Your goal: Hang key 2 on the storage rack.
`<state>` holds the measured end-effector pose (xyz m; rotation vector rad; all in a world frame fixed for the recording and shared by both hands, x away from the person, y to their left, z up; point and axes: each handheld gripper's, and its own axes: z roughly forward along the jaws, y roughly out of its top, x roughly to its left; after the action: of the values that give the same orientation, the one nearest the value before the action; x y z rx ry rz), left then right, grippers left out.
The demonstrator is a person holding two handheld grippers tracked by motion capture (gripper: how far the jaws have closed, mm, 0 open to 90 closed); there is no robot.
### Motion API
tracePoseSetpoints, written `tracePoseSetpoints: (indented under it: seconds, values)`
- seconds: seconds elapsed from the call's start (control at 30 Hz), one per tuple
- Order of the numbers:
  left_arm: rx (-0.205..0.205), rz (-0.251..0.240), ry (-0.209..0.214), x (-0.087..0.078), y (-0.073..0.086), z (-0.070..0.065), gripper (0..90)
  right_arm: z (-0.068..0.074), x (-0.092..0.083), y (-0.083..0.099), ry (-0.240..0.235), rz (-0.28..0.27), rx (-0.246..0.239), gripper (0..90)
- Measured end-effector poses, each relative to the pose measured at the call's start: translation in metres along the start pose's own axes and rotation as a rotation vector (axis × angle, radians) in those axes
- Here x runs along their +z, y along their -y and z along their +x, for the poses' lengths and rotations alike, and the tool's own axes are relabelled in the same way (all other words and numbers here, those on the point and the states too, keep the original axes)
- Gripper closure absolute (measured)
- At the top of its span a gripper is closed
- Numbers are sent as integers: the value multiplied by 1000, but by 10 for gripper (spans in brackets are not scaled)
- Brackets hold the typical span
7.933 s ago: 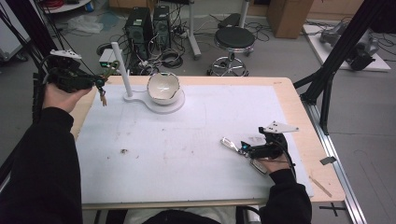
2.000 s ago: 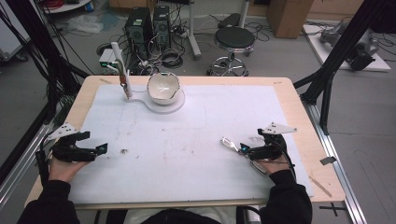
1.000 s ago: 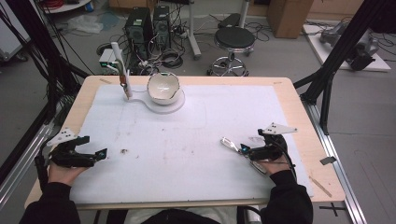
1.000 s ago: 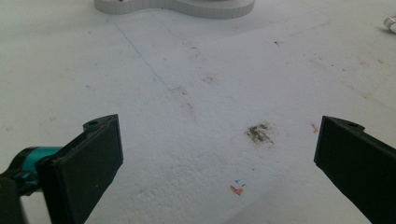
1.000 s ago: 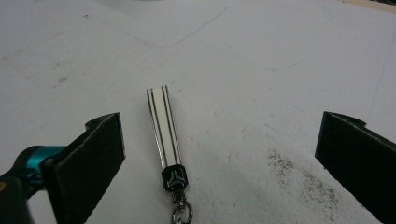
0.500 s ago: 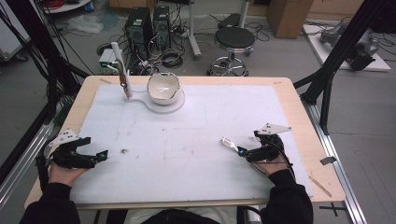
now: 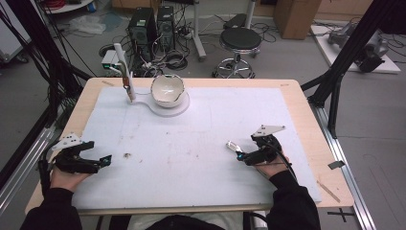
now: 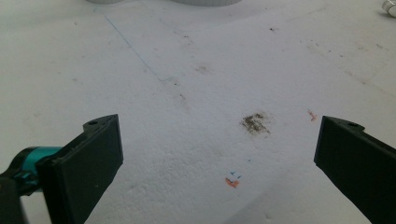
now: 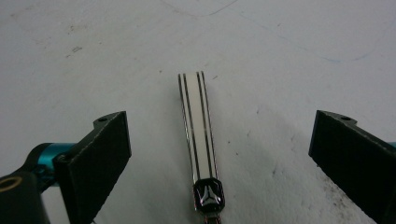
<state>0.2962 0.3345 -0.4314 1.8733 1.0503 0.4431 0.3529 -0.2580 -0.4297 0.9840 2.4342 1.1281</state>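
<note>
Fingers of R gripper (image 9: pixel 219 158) spread wide, just been closing slightly, straddling striped handle (image 9: pixel 196 126), no contact. L gripper (image 8: pixel 217 163) spread, holding nothing.

A white bowl (image 7: pixel 167 90) sits on a round white base (image 7: pixel 179 108) in the upper middle of the table (image 7: pixel 306 120), a white post (image 7: pixel 123 72) just left of it. A black stool (image 7: pixel 238 40) and computer towers (image 7: pixel 153 26) stand beyond, top centre.

My right tool (image 9: pixel 219 154) has matt black plastic jaws. The handle (image 9: pixel 197 123) looks glossy, white with dark stripes. The worktop (image 7: pixel 201 143) sheet is rough, stained white foam.
</note>
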Motion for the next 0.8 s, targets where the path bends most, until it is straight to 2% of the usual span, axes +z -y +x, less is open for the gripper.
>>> tracePoseSetpoints:
  seconds: [0.13, 0.17, 0.2, 0.23, 0.3, 0.43, 0.5, 0.63, 0.7, 0.77, 0.8]
  values:
    - [4, -1, 3, 0, 0, -1, 17, 1, 9, -5, -3, 43, -28, 77]
    - [7, 2, 4, 0, 0, 0, 17, 2, 10, -6, -2, 52, -32, 102]
    - [6, 3, 6, 0, 0, -1, 17, 3, 12, -8, -20, 61, -46, 169]
    - [8, 4, 8, 0, 0, -1, 17, 4, 14, -10, -36, 71, -52, 194]
    - [14, 9, 11, 0, 1, -2, 17, 6, 17, -13, -32, 83, -59, 200]
    - [18, 10, 11, 0, 1, -2, 17, 7, 25, -18, -21, 122, -76, 315]
    - [18, 9, 12, 0, 1, -3, 17, 8, 26, -20, 2, 150, -77, 357]
    - [20, 9, 13, 0, 1, -3, 17, 7, 29, -22, -30, 168, -60, 499]
    - [20, 7, 14, 0, 1, -3, 17, 8, 32, -22, -29, 199, -68, 579]
    - [21, 7, 13, 0, 1, -3, 17, 9, 32, -23, -42, 202, -85, 706]
    - [21, 8, 14, 0, 1, -3, 17, 11, 31, -24, -30, 211, -93, 733]
